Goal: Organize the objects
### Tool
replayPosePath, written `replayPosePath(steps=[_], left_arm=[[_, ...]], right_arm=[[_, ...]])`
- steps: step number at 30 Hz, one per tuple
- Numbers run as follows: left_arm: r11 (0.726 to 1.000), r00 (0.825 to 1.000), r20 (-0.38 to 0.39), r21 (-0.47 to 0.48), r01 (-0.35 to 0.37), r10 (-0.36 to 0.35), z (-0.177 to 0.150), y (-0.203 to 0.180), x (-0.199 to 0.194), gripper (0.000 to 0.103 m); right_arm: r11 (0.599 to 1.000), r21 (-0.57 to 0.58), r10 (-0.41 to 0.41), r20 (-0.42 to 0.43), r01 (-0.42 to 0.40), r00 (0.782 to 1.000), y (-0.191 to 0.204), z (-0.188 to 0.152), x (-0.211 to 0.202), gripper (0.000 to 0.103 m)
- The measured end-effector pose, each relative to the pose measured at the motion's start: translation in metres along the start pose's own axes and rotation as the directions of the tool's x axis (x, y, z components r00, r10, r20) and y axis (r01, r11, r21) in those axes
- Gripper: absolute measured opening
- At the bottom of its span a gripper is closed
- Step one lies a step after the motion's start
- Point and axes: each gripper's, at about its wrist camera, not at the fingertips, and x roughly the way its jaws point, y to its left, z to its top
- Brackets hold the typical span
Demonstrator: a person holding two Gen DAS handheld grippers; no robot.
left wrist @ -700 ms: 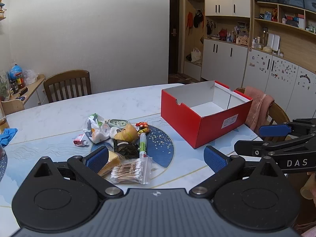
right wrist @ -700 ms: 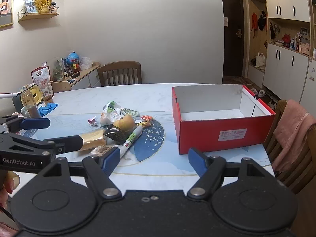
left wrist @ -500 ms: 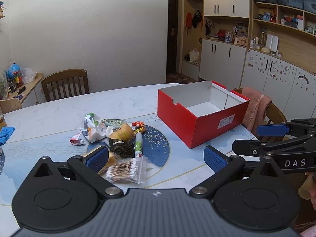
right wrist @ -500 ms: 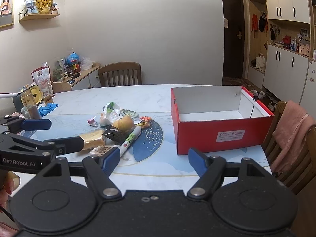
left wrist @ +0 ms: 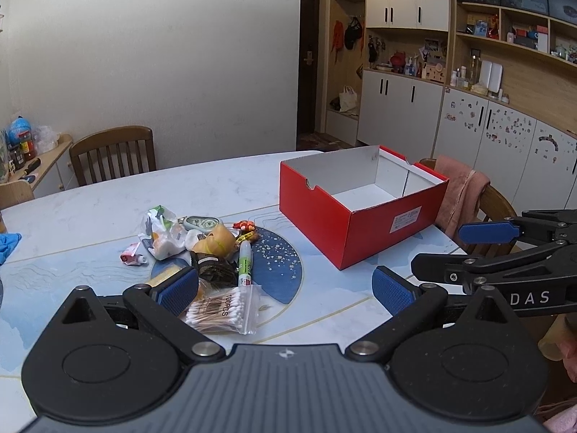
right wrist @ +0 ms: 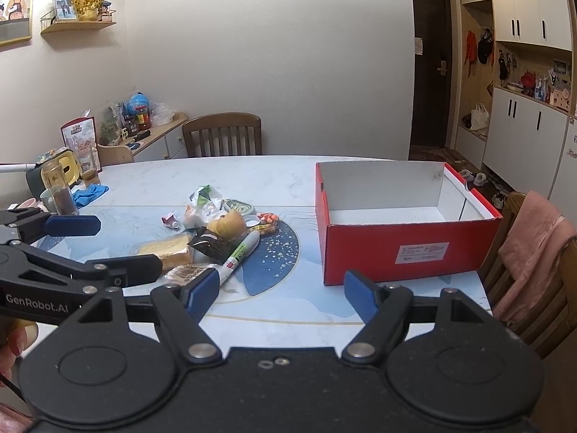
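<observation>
An open red shoebox [left wrist: 346, 223] [right wrist: 404, 249] with a white, bare inside stands on the table's right part. Left of it lies a heap of small items: a bag of cotton swabs [left wrist: 220, 310], a green-and-white marker [left wrist: 245, 263] [right wrist: 239, 250], a wrapped bread slice [right wrist: 167, 250], a dark packet [left wrist: 212, 269], a tan toy [left wrist: 216, 240] [right wrist: 229, 222] and a white plastic bag [left wrist: 164, 232]. My left gripper [left wrist: 285, 290] hovers open over the near table edge, its left pad above the swabs. My right gripper [right wrist: 281, 290] is open too, between heap and box, holding nothing.
The pale marble-look table [left wrist: 223, 187] carries a round blue mat [left wrist: 277, 263]. A blue cloth [right wrist: 90, 193] and glass cups [right wrist: 59, 191] sit at the far left. Wooden chairs stand behind [right wrist: 221, 133] and at the right, one draped with a pink towel [right wrist: 533, 241].
Both views have shifted a little; in the left wrist view the box and heap have slid slightly left. Both grippers stay open and the objects on the table lie unmoved.
</observation>
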Motion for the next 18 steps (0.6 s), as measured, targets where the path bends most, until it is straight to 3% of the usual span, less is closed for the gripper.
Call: replayPosePath(steps=[18], left_arm=[[0.996, 0.996, -0.018, 0.001, 0.084, -0.084, 0.010, 0.053, 0.027, 0.103]], right_arm=[[0.999, -0.016, -0.032, -0.038, 0.031, 0.999, 0.031, 0.019, 0.036, 0.076]])
